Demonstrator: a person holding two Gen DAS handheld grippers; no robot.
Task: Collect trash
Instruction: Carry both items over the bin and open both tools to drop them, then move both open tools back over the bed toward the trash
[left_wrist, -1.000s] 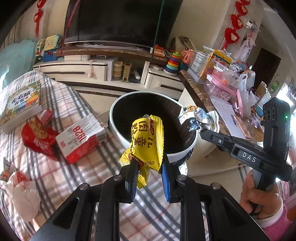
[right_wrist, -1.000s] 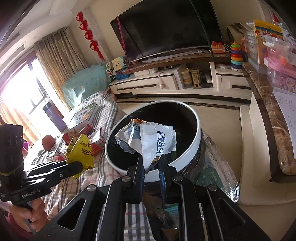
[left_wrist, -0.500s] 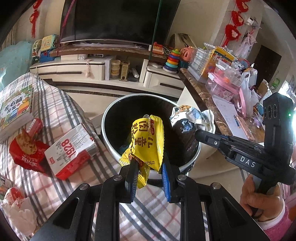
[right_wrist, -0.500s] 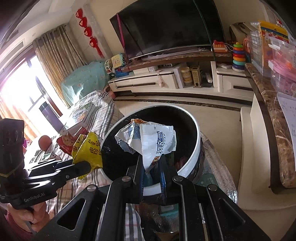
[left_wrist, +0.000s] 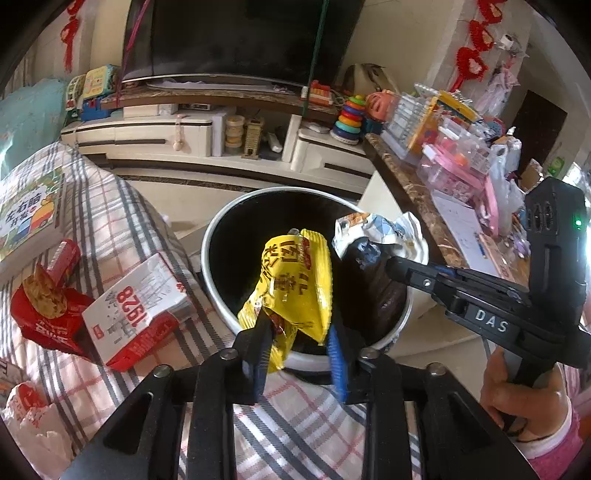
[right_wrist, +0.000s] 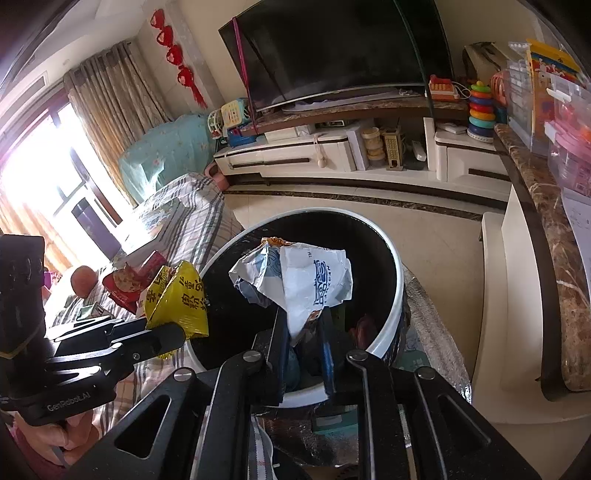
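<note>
My left claw (left_wrist: 297, 345) hangs over the near rim of the bin (left_wrist: 413, 245), its jaws opening, and the yellow wrapper (left_wrist: 295, 288) stands between them above the bin's dark mouth, the right pad clear of it. My right claw (right_wrist: 303, 341) is over the same bin, its jaws opening too, with the tail of the white wrapper (right_wrist: 310, 280) between the pads; I cannot tell whether they touch it. To the left of the bin, a red and white carton (left_wrist: 136, 314) and a red snack bag (left_wrist: 44, 306) lie on the checked cloth (left_wrist: 110, 229).
</note>
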